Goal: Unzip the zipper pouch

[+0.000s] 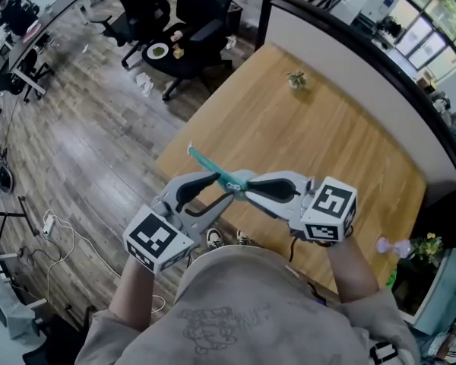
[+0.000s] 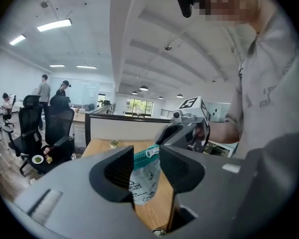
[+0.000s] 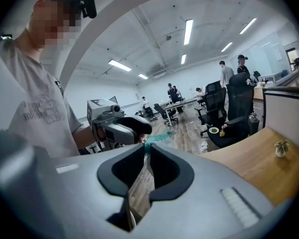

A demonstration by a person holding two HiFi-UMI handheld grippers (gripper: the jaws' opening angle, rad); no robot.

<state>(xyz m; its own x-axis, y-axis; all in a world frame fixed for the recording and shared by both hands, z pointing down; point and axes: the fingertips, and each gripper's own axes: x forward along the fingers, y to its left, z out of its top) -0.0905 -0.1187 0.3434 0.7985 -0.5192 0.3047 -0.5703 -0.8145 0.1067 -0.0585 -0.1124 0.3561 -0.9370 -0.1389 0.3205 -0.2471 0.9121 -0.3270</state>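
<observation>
I hold a clear printed zipper pouch (image 2: 142, 180) with a teal zipper strip (image 1: 211, 166) in the air before my chest, over the table's near edge. My right gripper (image 1: 247, 191) comes in from the right and is shut on the pouch's teal top edge (image 3: 147, 144), seen edge-on between its nearly closed jaws (image 3: 147, 149). My left gripper (image 1: 228, 185) faces it from the left. Its jaws (image 2: 146, 156) stand apart, with the pouch hanging face-on in the gap and the white zipper pull (image 2: 152, 152) near the right-hand jaw. The pouch's left end is hidden behind a jaw.
A wooden table (image 1: 311, 143) lies below and ahead, with a small plant (image 1: 296, 78) near its far end and a dark-topped partition (image 1: 349, 44) behind it. Black office chairs (image 1: 175, 21) and a low round table with a plate (image 1: 158, 51) stand on the floor to the left.
</observation>
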